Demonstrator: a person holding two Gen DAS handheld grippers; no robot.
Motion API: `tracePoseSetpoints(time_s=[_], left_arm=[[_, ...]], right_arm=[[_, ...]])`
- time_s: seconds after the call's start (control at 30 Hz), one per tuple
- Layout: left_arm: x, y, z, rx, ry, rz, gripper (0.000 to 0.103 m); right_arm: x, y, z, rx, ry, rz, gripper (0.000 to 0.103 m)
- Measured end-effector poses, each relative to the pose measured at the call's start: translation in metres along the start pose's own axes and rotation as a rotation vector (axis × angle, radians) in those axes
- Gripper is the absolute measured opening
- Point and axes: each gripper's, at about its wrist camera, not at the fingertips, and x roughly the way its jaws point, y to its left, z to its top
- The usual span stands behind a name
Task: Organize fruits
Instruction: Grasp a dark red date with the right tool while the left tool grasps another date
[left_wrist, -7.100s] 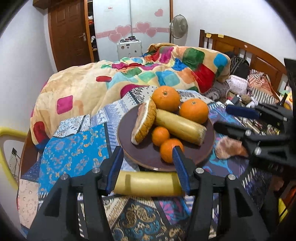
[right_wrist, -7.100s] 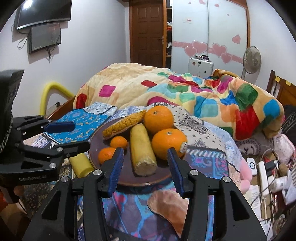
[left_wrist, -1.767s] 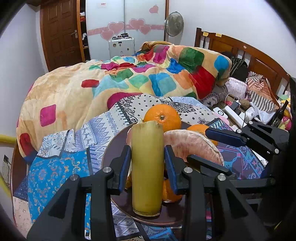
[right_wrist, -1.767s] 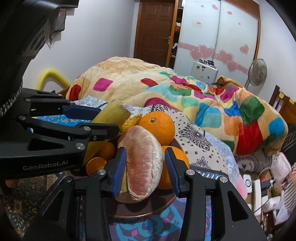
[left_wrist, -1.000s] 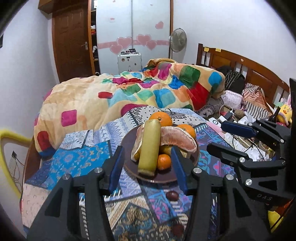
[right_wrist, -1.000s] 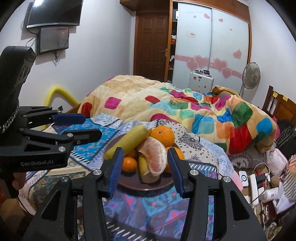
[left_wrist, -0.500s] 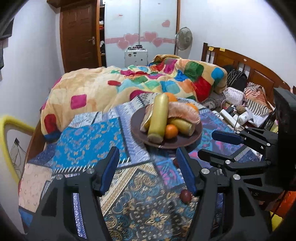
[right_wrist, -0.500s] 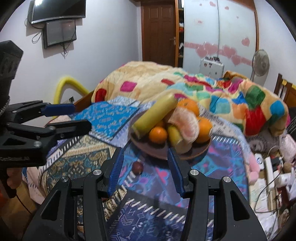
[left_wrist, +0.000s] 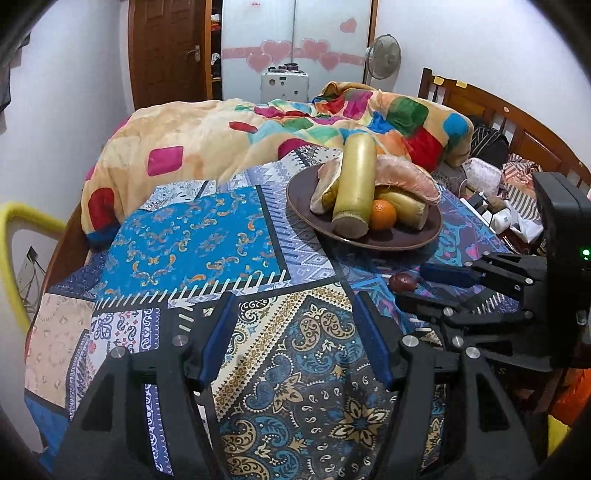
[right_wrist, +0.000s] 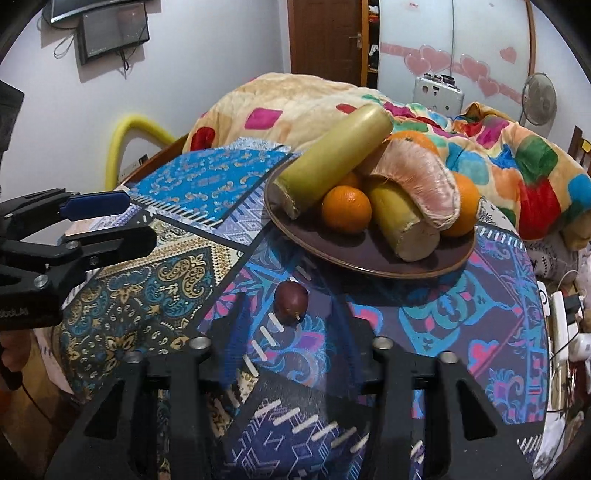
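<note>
A brown plate (left_wrist: 402, 242) (right_wrist: 354, 258) holds two yellow cane pieces (left_wrist: 354, 177) (right_wrist: 332, 158), pomelo segments (right_wrist: 421, 177) and oranges (right_wrist: 346, 209). A small dark purple fruit (right_wrist: 290, 302) (left_wrist: 402, 283) lies on the patterned cloth in front of the plate. My right gripper (right_wrist: 291, 325) is open and empty, its fingers on either side of the purple fruit, just short of it. My left gripper (left_wrist: 295, 325) is open and empty over bare cloth, left of the purple fruit.
The round table is covered with a patchwork cloth (left_wrist: 192, 243). A bed with a colourful blanket (left_wrist: 229, 136) lies behind it. A yellow hoop (right_wrist: 129, 136) stands at the left. Cables and a power strip (right_wrist: 559, 325) lie off the table's right edge.
Both grippers let go of the cane piece and the pomelo segment on the plate and drew back. The right gripper has lowered toward the purple fruit.
</note>
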Motion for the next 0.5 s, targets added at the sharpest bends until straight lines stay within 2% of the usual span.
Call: tracePoseSetpoints(time_s=[0.03, 0.17, 0.33, 0.5], left_arm=[[0.001, 0.0, 0.0, 0.0, 0.001, -0.001, 0.064], [0.002, 0.001, -0.002, -0.005, 0.004, -0.004, 0.064], [-0.004, -0.001, -0.004, -0.02, -0.002, -0.018, 0.064], [-0.012, -0.011, -0.005, -0.027, 0.002, -0.038, 0.064]], right_arm=[[0.003, 0.0, 0.0, 0.0, 0.009, 0.006, 0.026], [0.005, 0.001, 0.001, -0.004, 0.004, -0.005, 0.014], [-0.003, 0.0, -0.002, 0.007, -0.006, 0.0, 0.013], [-0.029, -0.003, -0.01, 0.029, -0.043, -0.006, 0.013]])
